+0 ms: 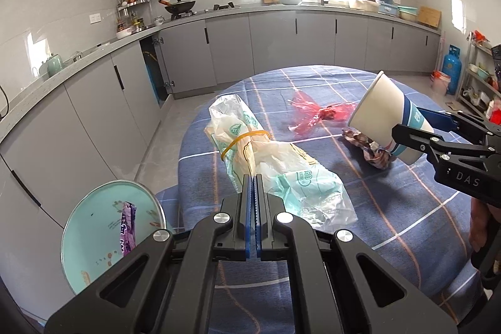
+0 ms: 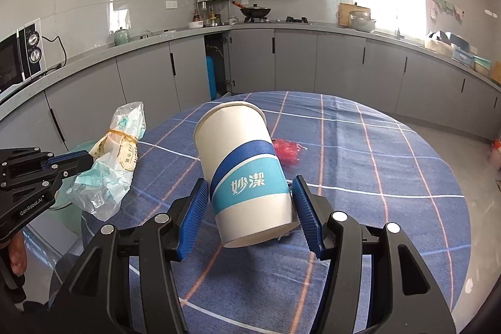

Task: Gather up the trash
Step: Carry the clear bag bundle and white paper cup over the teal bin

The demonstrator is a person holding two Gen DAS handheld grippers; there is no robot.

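In the left wrist view my left gripper (image 1: 253, 179) is shut on a fold of a clear plastic bag (image 1: 266, 152), a bundle tied with a yellow rubber band. It stretches away from the fingers over the near edge of the table (image 1: 391, 208). The right wrist view shows my right gripper (image 2: 250, 187) shut on a white and blue paper cup (image 2: 244, 165), tilted with its open mouth pointing away. That cup (image 1: 382, 115) hangs above a crumpled wrapper (image 1: 369, 147). A red plastic wrapper (image 1: 313, 113) lies mid-table. From the right wrist view the left gripper (image 2: 89, 160) and bag (image 2: 116, 158) are at the left.
A round teal bin (image 1: 109, 233) with a purple wrapper inside stands on the floor left of the table. Grey kitchen cabinets (image 1: 266, 52) and a counter curve around behind, with one door open. A person's hand (image 2: 17, 255) holds the left gripper's handle.
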